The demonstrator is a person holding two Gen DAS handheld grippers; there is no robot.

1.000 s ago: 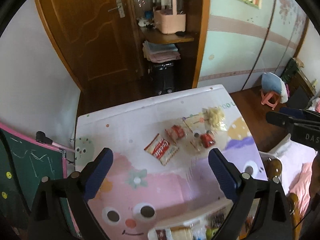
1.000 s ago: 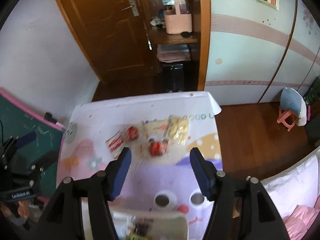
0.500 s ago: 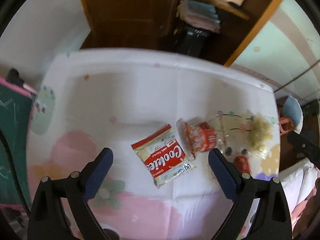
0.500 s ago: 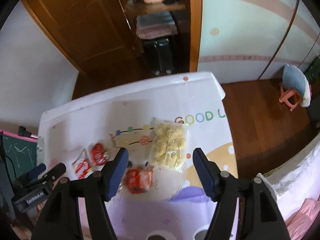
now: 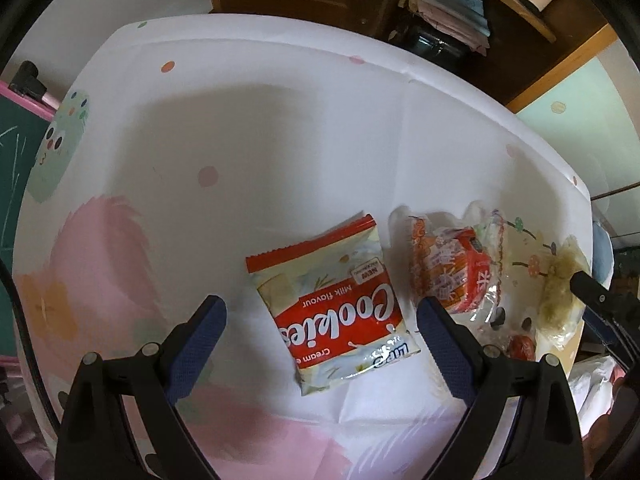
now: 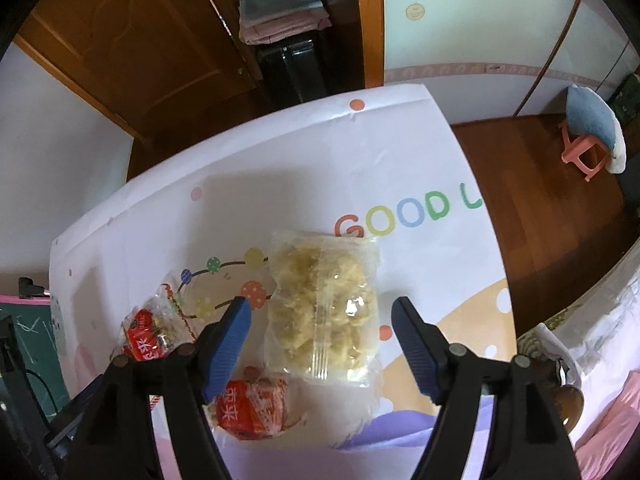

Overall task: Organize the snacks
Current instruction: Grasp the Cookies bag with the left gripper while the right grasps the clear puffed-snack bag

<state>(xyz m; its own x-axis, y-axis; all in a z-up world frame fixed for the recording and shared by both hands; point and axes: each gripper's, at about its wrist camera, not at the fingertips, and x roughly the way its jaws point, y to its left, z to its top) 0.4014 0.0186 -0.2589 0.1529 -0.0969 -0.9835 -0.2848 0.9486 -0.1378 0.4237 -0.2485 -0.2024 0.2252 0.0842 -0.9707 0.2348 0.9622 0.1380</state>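
On a cartoon-print tablecloth (image 5: 240, 120) lies a red and white cookie packet (image 5: 332, 312). My left gripper (image 5: 320, 309) hangs open straight above it, one finger to each side, not touching. To its right lie a red snack packet (image 5: 452, 272) and a clear bag of yellow puffs (image 5: 560, 292). In the right wrist view that clear bag (image 6: 324, 308) sits between the fingers of my right gripper (image 6: 322, 308), whose jaws are opening and clear of the bag. Two red packets (image 6: 252, 404) (image 6: 146, 336) lie left of the right gripper.
A green chalkboard (image 5: 12, 152) stands off the table's left edge. Behind the table are a wooden door (image 6: 120, 40), a shelf with folded cloths (image 6: 280, 16) and a black bin (image 6: 292, 68). A pink stool (image 6: 584, 152) and a bed (image 6: 600, 360) are on the right.
Both grippers have come down close over the table, so the packets fill more of each view. The right jaws stand wider than before. No packet has moved.
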